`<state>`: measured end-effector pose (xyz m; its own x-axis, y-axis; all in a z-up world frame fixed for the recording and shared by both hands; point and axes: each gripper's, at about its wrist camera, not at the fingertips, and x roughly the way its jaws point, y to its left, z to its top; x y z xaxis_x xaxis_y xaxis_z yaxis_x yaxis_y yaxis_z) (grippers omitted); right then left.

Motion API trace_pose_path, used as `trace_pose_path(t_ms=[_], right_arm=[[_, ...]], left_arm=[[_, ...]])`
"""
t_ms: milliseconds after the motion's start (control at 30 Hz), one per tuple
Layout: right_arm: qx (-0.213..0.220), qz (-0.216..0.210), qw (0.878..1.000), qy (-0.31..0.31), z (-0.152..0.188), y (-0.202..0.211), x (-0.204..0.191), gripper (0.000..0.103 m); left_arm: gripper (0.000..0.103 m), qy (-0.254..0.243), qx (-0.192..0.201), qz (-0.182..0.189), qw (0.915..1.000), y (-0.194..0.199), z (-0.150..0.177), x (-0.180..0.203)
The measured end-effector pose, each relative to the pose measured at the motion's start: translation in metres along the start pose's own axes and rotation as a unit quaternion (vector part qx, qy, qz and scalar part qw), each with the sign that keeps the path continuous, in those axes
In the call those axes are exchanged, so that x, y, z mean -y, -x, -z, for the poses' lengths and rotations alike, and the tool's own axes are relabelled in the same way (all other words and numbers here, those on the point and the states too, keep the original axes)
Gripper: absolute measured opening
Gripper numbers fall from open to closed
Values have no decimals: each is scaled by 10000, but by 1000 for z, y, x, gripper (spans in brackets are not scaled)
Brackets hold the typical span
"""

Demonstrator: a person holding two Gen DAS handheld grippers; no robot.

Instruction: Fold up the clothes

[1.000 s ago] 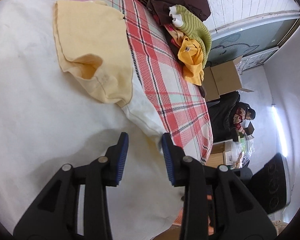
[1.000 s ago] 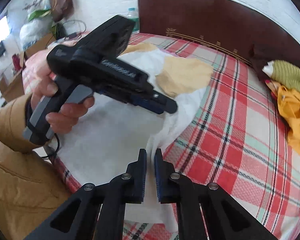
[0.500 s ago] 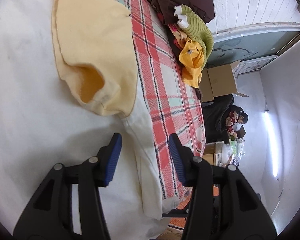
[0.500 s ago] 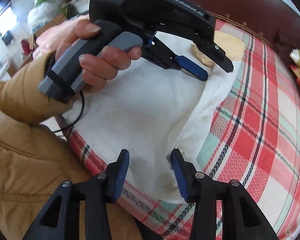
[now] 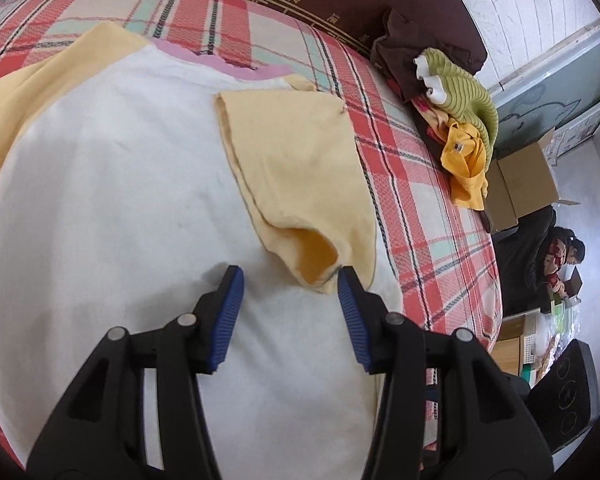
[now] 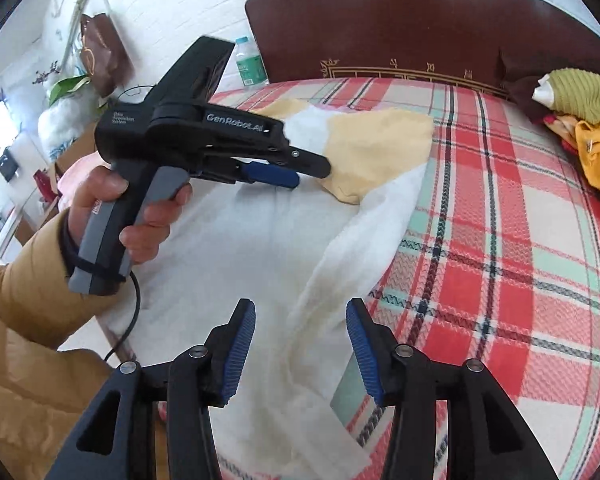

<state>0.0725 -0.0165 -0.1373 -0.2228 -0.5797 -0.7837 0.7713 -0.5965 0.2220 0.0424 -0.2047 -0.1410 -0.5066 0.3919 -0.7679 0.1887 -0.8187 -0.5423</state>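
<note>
1. Left wrist view: the left gripper (image 5: 290, 308) hangs over the white body of a T-shirt (image 5: 112, 208) spread flat on the plaid bedspread (image 5: 416, 200). Its blue-padded fingers (image 5: 228, 316) are spread wide and hold nothing.
2. The pale yellow sleeve (image 5: 300, 184) lies folded in over the white cloth just ahead of the fingertips, with its open cuff (image 5: 316, 256) facing the gripper. Nothing lies between the fingers and the cuff.
3. A second yellow sleeve (image 5: 32, 84) shows at the far left, and a pink collar edge (image 5: 220, 60) at the top of the shirt.
4. Along the bed's right side, against the dark wooden headboard (image 5: 340, 4), sits a heap of other clothes: a brown garment (image 5: 416, 48), a green ribbed knit (image 5: 464, 92) and an orange piece (image 5: 464, 164). Beyond the bed stand an open cardboard box (image 5: 520, 184) and a seated person (image 5: 556, 256).
5. Right wrist view: the right gripper (image 6: 300, 344) hovers above the shirt's rumpled side edge (image 6: 328, 280), near the bed's border. Its fingers (image 6: 240, 352) are parted and grip nothing.
6. The person's left hand (image 6: 136, 216), in a mustard jacket sleeve (image 6: 24, 300), holds the other gripper across the upper left, partly hiding the white cloth behind it; its tips reach the yellow sleeve.
7. A plastic bottle (image 6: 250, 62) stands beside the headboard, and a brown bag (image 6: 104, 52) hangs on the wall.
</note>
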Motion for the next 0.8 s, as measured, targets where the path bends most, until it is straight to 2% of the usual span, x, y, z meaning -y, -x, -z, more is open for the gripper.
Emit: trace_pose_path(t_ms=[67, 100, 133, 167, 400, 567, 633, 700, 733, 767, 800], right_arm=[[-14, -17, 10000, 28, 2, -2, 2, 49], [-15, 10, 10000, 45, 4, -3, 2, 49], [-15, 23, 10000, 59, 5, -3, 2, 49], [-10, 14, 10000, 68, 5, -3, 2, 49], [-164, -173, 9994, 261, 18, -13, -8, 49], [-654, -363, 9960, 492, 33, -25, -17, 54], [-698, -626, 9946, 447, 34, -19, -15, 55], [-591, -828, 9943, 321, 34, -5, -8, 55], [-537, -881, 9944, 215, 36, 2, -4, 55], [-534, -920, 9942, 132, 38, 7, 1, 55], [-568, -894, 9943, 99, 42, 9, 5, 55]], left_arm=[[49, -1, 17, -53, 10000, -4, -4, 1], [44, 11, 45, -101, 9999, -5, -7, 1], [21, 41, 68, -179, 9998, -5, -10, 0], [10, 76, 86, -265, 9996, -5, -13, -1], [7, 368, 573, -264, 9973, 21, -33, -13], [7, 284, 492, -205, 9982, 33, -18, -24], [10, 293, 574, -122, 9978, 46, -6, -33], [26, 269, 647, -145, 9974, 61, 7, -41], [43, 262, 648, -131, 9975, 66, 13, -43], [54, 257, 636, -106, 9976, 70, 19, -44], [54, 253, 624, -81, 9977, 74, 26, -45]])
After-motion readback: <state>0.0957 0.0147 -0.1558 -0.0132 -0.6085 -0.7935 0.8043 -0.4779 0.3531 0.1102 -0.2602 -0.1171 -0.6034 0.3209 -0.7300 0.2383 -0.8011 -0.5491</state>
